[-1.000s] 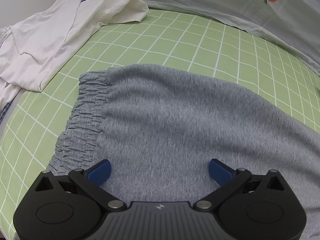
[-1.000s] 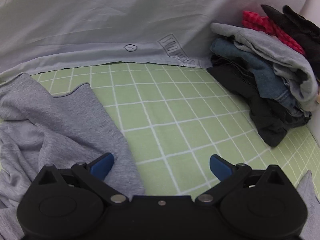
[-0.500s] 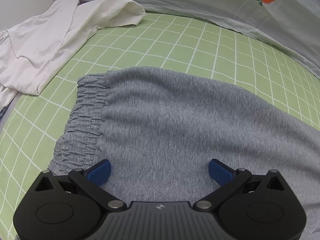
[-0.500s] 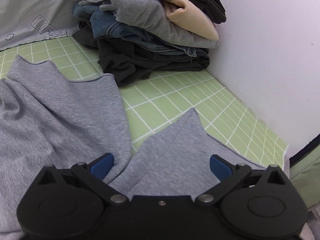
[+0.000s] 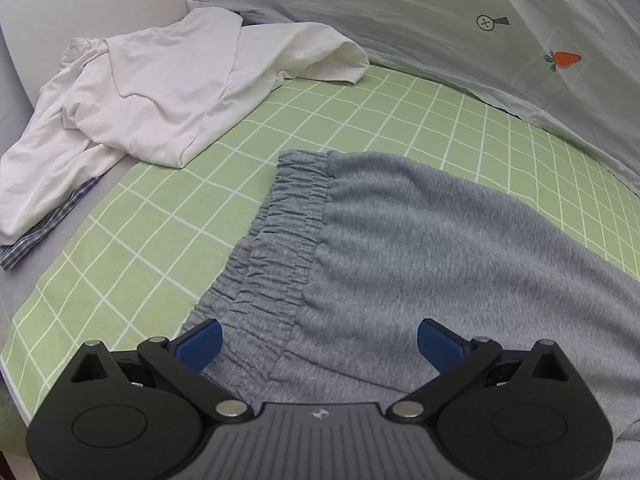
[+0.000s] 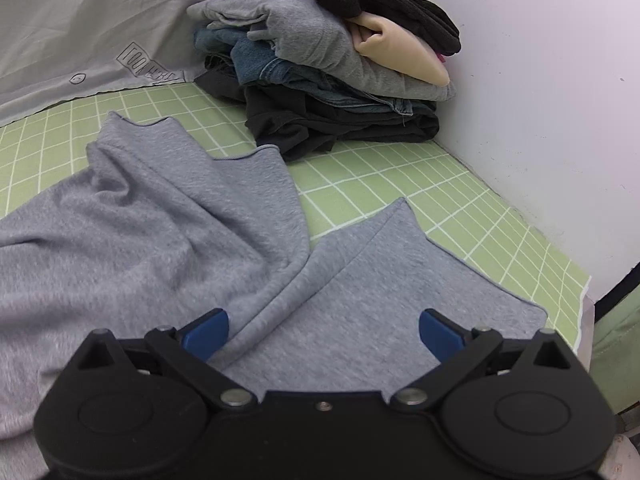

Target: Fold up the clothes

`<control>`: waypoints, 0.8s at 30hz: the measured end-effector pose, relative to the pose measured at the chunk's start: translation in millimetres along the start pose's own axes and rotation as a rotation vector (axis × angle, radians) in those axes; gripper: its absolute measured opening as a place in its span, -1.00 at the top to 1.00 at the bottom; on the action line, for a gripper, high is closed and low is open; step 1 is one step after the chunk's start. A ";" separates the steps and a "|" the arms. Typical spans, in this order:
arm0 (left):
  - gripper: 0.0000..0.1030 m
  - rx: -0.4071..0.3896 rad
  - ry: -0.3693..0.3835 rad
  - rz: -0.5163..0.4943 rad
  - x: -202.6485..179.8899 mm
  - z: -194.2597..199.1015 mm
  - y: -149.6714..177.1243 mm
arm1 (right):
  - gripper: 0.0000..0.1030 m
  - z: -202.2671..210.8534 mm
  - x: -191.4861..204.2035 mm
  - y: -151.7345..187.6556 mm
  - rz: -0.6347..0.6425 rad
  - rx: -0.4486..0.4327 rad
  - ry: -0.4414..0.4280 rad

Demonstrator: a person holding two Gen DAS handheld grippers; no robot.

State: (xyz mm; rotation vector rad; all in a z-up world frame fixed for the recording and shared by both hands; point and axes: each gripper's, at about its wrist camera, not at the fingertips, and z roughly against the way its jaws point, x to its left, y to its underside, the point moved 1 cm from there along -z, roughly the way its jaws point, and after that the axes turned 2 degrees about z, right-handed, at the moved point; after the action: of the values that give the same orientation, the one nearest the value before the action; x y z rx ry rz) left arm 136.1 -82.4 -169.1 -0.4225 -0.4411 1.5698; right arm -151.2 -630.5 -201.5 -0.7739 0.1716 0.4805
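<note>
Grey sweatpants [image 5: 420, 240] lie spread on the green checked sheet [image 5: 400, 120]. In the left wrist view their elastic waistband [image 5: 280, 232] runs from the centre down to my left gripper [image 5: 318, 346], which is open just above the near waistband corner. In the right wrist view the two leg ends [image 6: 360, 280] lie fanned apart, the farther leg [image 6: 192, 208] rumpled. My right gripper [image 6: 322, 332] is open and empty over the nearer leg.
A crumpled white shirt [image 5: 160, 92] lies at the far left over a plaid cloth [image 5: 48, 228]. A grey quilt [image 5: 480, 32] runs along the back. A stack of folded clothes [image 6: 320, 72] stands by the white wall [image 6: 540, 100]. The bed edge [image 6: 584, 304] is at the right.
The left gripper shifted left toward the waistband corner. The right gripper swung right from the open sheet and settled over the leg ends near the stack.
</note>
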 end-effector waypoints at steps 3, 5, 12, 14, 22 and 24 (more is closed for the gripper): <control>-0.99 0.026 -0.067 0.024 24.9 -3.4 15.4 | -0.99 11.9 6.7 14.1 0.016 0.014 -0.024; -0.99 0.045 -0.108 0.046 40.3 -7.1 24.1 | -0.99 20.7 10.1 22.0 0.029 0.014 -0.030; -1.00 -0.026 -0.112 0.056 61.3 -9.9 37.0 | -0.99 52.0 19.6 44.0 0.063 0.001 -0.035; -1.00 -0.050 -0.132 0.014 57.9 -9.7 35.9 | -0.99 61.5 22.0 51.8 0.064 -0.003 -0.034; -1.00 -0.089 -0.166 -0.091 69.3 -20.4 17.1 | -0.99 88.3 36.1 82.7 0.058 0.016 -0.048; -1.00 -0.110 -0.208 -0.127 71.3 -23.3 12.2 | -0.99 92.3 42.1 87.3 0.062 0.022 -0.058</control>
State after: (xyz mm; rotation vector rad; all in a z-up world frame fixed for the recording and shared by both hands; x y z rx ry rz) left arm 134.7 -11.1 -195.4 -0.3092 -0.7038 1.4765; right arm -158.0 -496.9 -204.6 -0.7336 0.1476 0.5584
